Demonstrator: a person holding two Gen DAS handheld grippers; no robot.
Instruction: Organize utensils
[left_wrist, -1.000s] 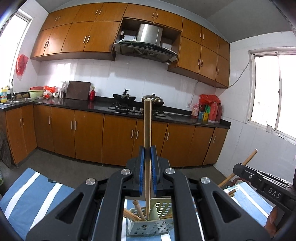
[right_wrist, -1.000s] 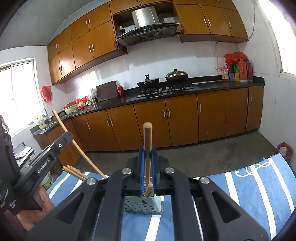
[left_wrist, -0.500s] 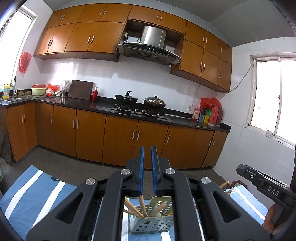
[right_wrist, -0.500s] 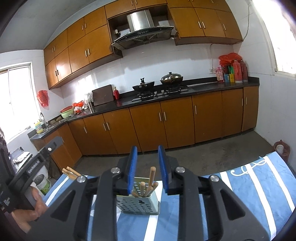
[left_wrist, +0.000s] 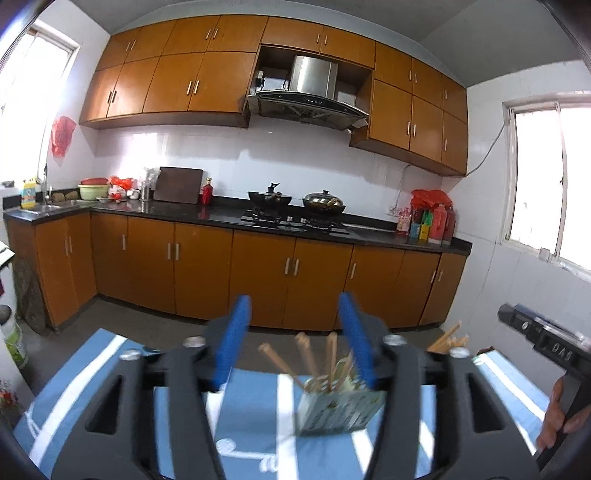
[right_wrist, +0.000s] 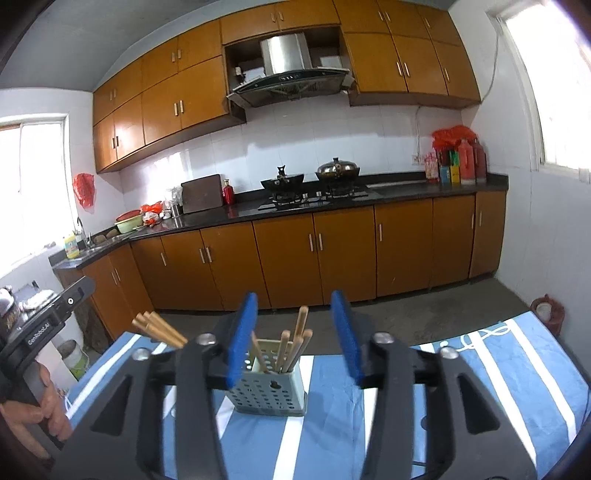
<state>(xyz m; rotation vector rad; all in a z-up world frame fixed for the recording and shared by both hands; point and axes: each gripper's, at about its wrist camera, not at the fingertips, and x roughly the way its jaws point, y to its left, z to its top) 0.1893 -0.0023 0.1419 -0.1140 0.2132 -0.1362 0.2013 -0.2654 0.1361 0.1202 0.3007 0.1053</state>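
A pale green perforated utensil holder (right_wrist: 271, 387) stands on the blue and white striped cloth (right_wrist: 480, 373), with several wooden chopsticks (right_wrist: 295, 339) upright in it. My right gripper (right_wrist: 293, 299) hangs a little short of it, its jaws opening with nothing between them. In the left wrist view the same holder (left_wrist: 336, 410) shows blurred, chopsticks (left_wrist: 314, 358) leaning in it. My left gripper (left_wrist: 294, 306) is also back from it, its jaws opening and empty. A further bundle of chopsticks (right_wrist: 159, 328) pokes up beside the grippers; what bears it is hidden.
A hand (left_wrist: 557, 417) holds the right gripper's body at the right edge, and a hand (right_wrist: 37, 417) holds the left one. Past the table's far edge is bare floor, then cabinets and a counter with a wok (left_wrist: 269, 197). A bucket (right_wrist: 74, 356) stands on the floor.
A second ago each gripper was shut on an upright chopstick over the holder. Both chopsticks now stand in the holder, and both grippers have let go, drawn back and spread their jaws.
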